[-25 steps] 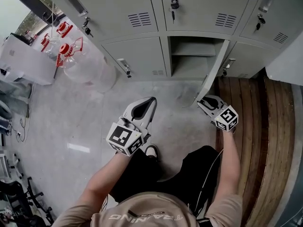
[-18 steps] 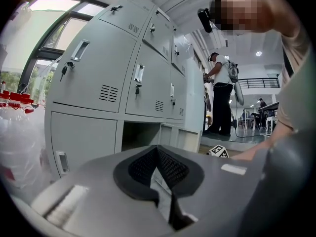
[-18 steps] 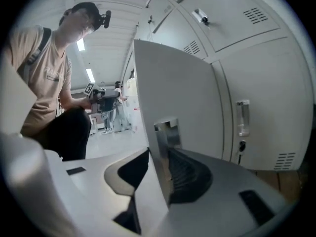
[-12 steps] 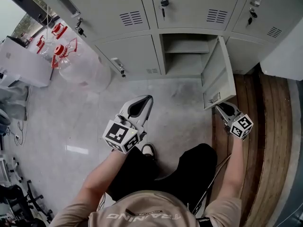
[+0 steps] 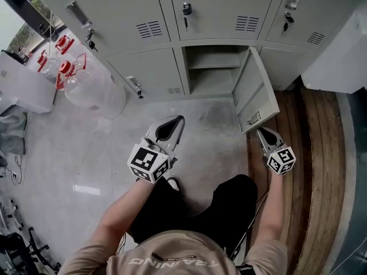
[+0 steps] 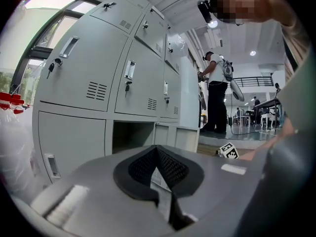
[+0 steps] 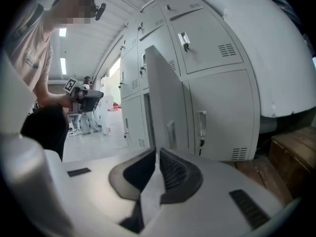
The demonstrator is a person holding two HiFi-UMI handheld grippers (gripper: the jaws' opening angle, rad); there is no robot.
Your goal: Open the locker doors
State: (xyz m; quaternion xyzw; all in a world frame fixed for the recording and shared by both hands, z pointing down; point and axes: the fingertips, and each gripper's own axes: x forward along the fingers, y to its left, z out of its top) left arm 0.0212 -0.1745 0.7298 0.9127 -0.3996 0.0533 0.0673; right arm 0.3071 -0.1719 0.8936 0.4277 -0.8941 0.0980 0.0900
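The grey lockers (image 5: 189, 16) stand ahead. The bottom middle door (image 5: 252, 93) hangs wide open to the right and shows an empty compartment (image 5: 212, 70) with a shelf. My right gripper (image 5: 261, 130) hovers just below the door's free edge, near its handle (image 5: 251, 119), apart from it. Its jaws are closing, almost together, with nothing between them. In the right gripper view the door (image 7: 163, 107) stands edge-on beyond the right gripper (image 7: 157, 154). My left gripper (image 5: 172, 121) is shut and empty above the floor, facing the bottom left door (image 5: 146, 73).
Water jugs (image 5: 86, 85) with red caps stand at the left of the lockers. A wooden platform (image 5: 312, 153) runs along the right, with a white body (image 5: 338, 56) above it. Another person (image 6: 216, 93) stands further along the locker row.
The bottom middle door has swung from nearly edge-on to wide open. My right gripper came off its edge, drew back toward me and its jaws narrowed. The left gripper stayed put.
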